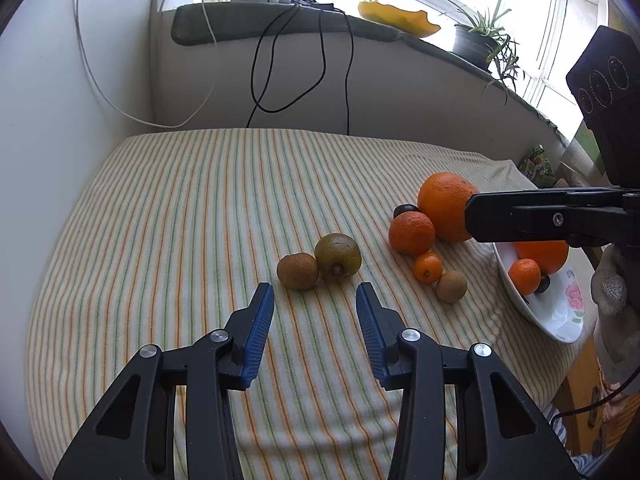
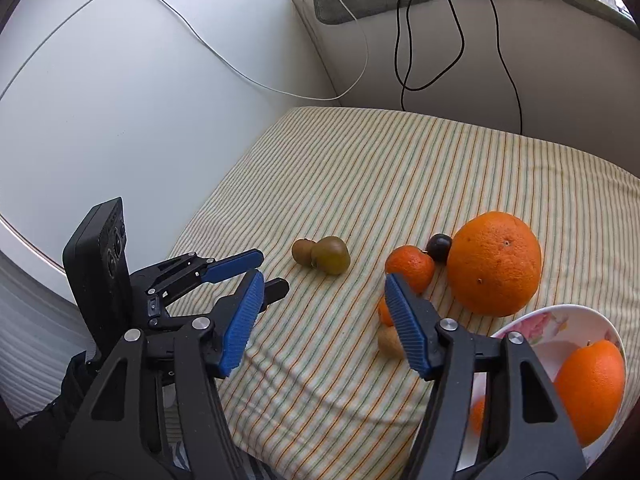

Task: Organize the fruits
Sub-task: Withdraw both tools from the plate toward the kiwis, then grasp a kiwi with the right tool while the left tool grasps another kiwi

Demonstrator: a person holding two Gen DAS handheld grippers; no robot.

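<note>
Left wrist: fuzzy oval kiwi (image 1: 297, 271)

striped cloth (image 1: 180, 200), black cables (image 1: 264, 64) on wall, potted plant (image 1: 480, 40) on sill.

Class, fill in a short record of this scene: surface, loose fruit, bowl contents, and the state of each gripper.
surface: striped cloth
loose fruit: two kiwis touching, large orange, mandarin, small mandarin, third kiwi, dark plum
bowl: floral bowl holding an orange, a mandarin and a dark fruit
left gripper: jaws open, empty
right gripper: jaws open, empty
</note>
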